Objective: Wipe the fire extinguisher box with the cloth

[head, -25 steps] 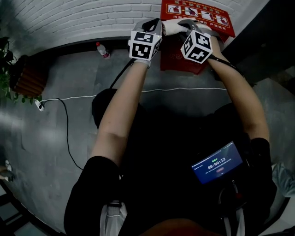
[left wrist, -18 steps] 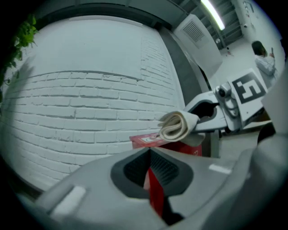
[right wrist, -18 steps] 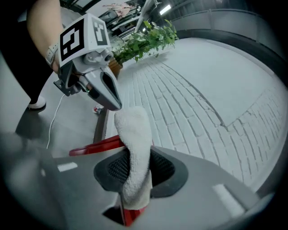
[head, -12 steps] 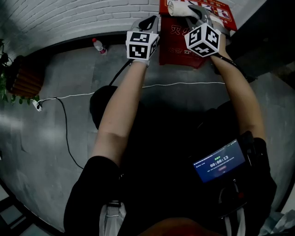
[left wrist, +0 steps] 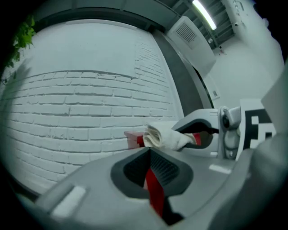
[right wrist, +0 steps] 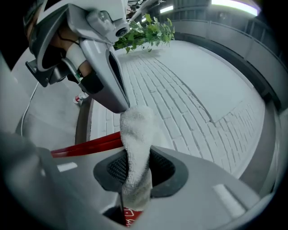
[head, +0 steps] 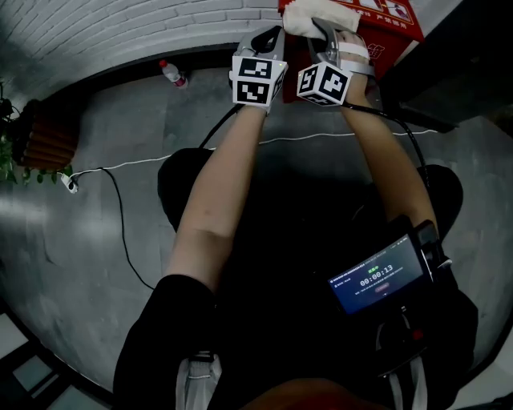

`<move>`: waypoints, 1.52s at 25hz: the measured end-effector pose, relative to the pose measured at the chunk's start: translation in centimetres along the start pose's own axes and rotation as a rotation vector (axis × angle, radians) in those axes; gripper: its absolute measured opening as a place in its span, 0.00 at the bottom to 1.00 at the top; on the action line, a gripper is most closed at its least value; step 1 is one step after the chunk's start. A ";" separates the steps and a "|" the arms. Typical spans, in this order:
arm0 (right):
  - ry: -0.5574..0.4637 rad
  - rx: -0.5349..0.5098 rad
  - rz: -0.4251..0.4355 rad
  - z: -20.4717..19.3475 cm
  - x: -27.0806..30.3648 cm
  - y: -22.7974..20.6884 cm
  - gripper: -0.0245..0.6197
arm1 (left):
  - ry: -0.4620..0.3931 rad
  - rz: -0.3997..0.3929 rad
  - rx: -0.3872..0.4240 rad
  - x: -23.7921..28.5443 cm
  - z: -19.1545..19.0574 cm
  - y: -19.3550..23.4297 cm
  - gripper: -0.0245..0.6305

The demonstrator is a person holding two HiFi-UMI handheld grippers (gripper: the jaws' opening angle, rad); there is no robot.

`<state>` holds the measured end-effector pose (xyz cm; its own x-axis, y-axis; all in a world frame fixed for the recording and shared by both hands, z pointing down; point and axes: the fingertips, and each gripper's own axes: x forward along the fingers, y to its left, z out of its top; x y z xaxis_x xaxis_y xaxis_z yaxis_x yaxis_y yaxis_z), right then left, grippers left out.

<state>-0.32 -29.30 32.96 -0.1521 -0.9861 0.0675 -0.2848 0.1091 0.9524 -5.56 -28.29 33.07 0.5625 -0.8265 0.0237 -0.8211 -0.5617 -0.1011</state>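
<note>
The red fire extinguisher box (head: 377, 24) stands against the white brick wall at the top of the head view. A white cloth (head: 319, 18) lies bunched on its top edge, and my right gripper (head: 322, 30) is shut on it. In the right gripper view the cloth (right wrist: 135, 139) hangs up out of the clamped jaws, with the box's red edge (right wrist: 90, 144) behind. My left gripper (head: 268, 38) hovers just left of the box, jaws together and nothing between them. Its own view shows the cloth (left wrist: 164, 137) and the box (left wrist: 132, 138) just ahead.
A small bottle with a red cap (head: 171, 74) stands on the grey floor by the wall. A white cable (head: 144, 166) runs across the floor to a power strip (head: 68, 182). A potted plant (head: 10, 152) sits far left. A dark panel (head: 457, 64) borders the box on the right.
The right gripper has carried the cloth up across the box toward the wall, then drawn closer to the left gripper. The left gripper has stayed beside the box.
</note>
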 end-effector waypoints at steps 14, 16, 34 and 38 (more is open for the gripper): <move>0.016 -0.058 0.042 -1.6 3.3 4.4 0.19 | 0.034 -0.041 -0.045 2.1 -3.5 0.1 0.04; 0.017 -0.053 0.066 -1.7 3.6 5.7 0.19 | 0.051 -0.038 -0.035 2.4 -4.7 0.6 0.04; 0.027 -0.018 0.231 -4.6 3.1 16.7 0.19 | 0.172 -0.001 -0.070 1.7 -17.2 -0.5 0.04; 0.051 0.007 0.301 -5.9 3.4 20.0 0.19 | 0.209 -0.033 -0.112 2.1 -18.5 -1.5 0.04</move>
<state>-0.99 -31.16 53.98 -0.1828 -0.9143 0.3615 -0.2404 0.3981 0.8853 -4.96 -29.89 51.70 0.5662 -0.7911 0.2315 -0.8150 -0.5792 0.0137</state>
